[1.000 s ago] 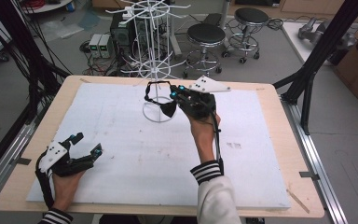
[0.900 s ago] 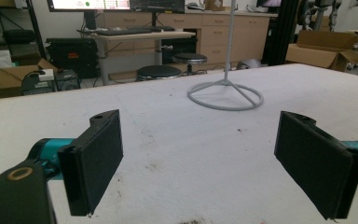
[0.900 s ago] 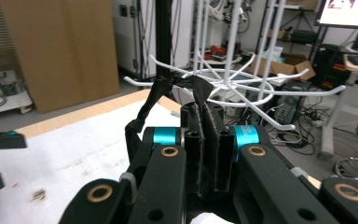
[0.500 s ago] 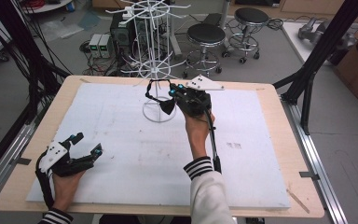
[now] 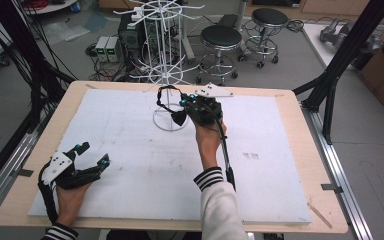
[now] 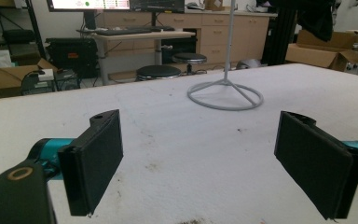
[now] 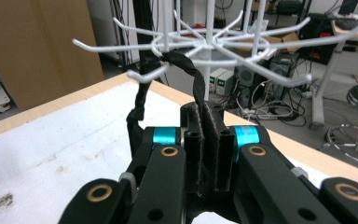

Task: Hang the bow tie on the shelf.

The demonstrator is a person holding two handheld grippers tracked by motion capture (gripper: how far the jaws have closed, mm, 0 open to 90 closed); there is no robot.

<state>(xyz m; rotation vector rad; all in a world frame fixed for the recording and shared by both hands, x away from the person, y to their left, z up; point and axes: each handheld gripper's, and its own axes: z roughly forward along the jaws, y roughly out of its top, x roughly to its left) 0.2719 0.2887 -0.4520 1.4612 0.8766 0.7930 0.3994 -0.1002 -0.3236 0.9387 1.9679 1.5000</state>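
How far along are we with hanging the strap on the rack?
Done: the strap is looped over a rack hook. In hand: the right claw is shut on the strap's end. Left: let go and pull away. The left claw is open over the table.

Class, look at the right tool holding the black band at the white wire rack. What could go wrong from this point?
1. The black band is looped over one hook; if the right tool, shut on it, pulls away, the light white wire rack may tip.
2. If released now, the band might slip off the hook's tip.
3. The left tool, open, rests far away, so it cannot steady the rack.
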